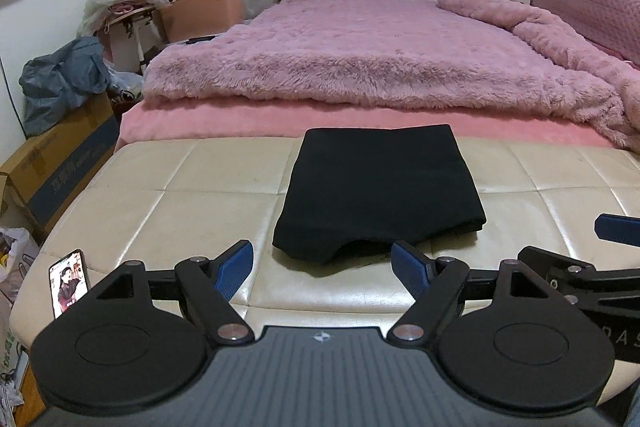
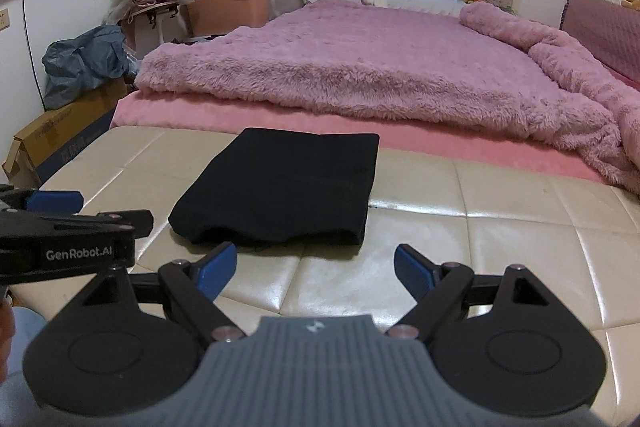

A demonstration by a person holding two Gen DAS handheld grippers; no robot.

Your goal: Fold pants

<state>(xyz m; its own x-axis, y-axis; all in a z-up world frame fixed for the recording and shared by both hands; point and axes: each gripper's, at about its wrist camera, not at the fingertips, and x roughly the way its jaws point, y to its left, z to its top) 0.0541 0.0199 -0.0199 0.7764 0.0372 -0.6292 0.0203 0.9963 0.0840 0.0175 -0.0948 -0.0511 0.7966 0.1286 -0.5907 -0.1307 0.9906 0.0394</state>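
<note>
Pants point(image 1: 380, 187): black, folded compact on bench point(image 1: 160, 211), fold apparently complete; left gripper point(image 1: 322, 265) and right gripper point(image 2: 314, 267) spread wide, empty, just short of it.

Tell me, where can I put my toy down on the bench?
The bench is bare right of the pants, up to the pink bed edge. Left of the pants is also bare, between them and the phone. The near edge is crowded: both open tools, left and right.
</note>
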